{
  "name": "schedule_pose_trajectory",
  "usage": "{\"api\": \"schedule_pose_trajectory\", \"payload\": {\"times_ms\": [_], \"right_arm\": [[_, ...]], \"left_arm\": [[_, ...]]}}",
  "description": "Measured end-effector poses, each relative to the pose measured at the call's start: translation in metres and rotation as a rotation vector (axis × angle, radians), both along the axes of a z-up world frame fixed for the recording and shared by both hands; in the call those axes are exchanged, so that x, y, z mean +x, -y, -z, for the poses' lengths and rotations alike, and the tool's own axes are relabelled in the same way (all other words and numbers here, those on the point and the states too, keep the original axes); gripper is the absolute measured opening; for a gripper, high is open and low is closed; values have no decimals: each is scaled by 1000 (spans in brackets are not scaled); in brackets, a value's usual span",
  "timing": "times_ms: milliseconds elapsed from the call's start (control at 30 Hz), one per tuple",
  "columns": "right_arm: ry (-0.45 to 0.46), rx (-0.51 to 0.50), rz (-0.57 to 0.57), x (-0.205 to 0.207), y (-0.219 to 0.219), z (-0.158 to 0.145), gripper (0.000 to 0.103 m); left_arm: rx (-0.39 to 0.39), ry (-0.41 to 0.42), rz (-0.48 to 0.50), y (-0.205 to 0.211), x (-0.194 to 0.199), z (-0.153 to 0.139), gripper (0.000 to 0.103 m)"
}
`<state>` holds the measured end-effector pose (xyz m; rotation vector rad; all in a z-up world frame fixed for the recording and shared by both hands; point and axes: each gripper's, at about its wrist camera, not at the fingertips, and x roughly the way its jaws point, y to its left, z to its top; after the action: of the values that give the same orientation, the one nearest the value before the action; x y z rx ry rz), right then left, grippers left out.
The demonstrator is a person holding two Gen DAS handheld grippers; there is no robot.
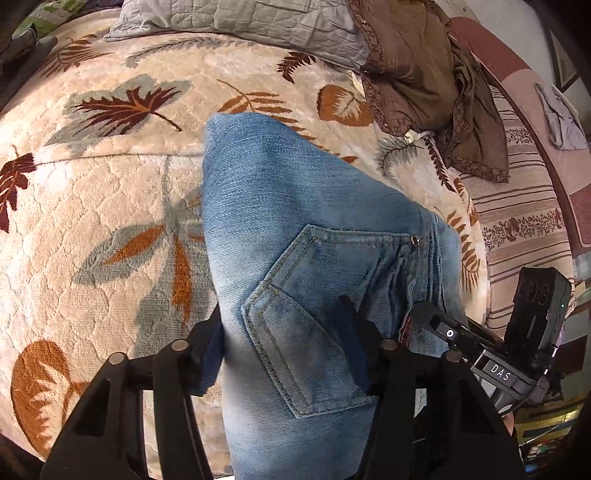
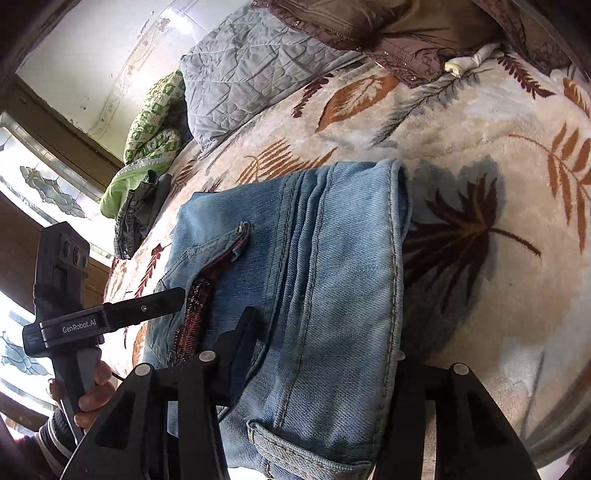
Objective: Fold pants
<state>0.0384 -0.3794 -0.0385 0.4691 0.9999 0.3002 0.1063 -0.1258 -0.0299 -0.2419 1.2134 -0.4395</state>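
Light blue jeans [image 1: 280,229] lie folded on a leaf-patterned blanket [image 1: 92,192], back pocket up in the left wrist view. My left gripper [image 1: 286,328] straddles the near end of the jeans, its fingers [image 1: 210,332] wide apart with the denim between them; whether they clamp it is unclear. The right gripper appears at the right edge of that view [image 1: 443,328]. In the right wrist view the jeans [image 2: 332,258] show seams and a red plaid lining. My right gripper [image 2: 321,350] also straddles their near end, fingers apart. The left gripper [image 2: 162,302] points at the waistband.
A grey quilted pillow [image 1: 240,18] and a brown garment [image 1: 417,74] lie at the far side of the bed. A green patterned cloth [image 2: 151,125] and another denim piece [image 2: 136,218] lie by the window. A striped sofa cover [image 1: 524,206] is on the right.
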Motion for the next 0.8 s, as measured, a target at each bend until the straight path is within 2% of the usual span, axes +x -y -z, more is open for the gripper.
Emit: {"api": "schedule_pose_trajectory", "payload": {"times_ms": [67,167,300,433,600,700,800], "right_arm": [[12,-29,2,-3,-5,-7,42],[44,-27,0,-10,-9,-23,38],[68,-16,-21,-19,-20,-45,37],[42,-31,-58,-15,-41,-53,37],[68,-2,-94,16,-74,-67,37],[125,-12,-126,47,-101,-83,37],[151,-23,-134,85,-127,-87,37]], "left_arm": [[-27,1,-8,-6,-1,-4,35],[-47,12,-8,-13,-8,-14,28],[-53,62,-1,-20,-24,-33,28],[-61,101,-31,-39,-24,-49,28],[-44,162,-123,-81,5,-76,28],[1,193,-172,-104,29,-86,28],[74,192,-219,-120,56,-79,30]]}}
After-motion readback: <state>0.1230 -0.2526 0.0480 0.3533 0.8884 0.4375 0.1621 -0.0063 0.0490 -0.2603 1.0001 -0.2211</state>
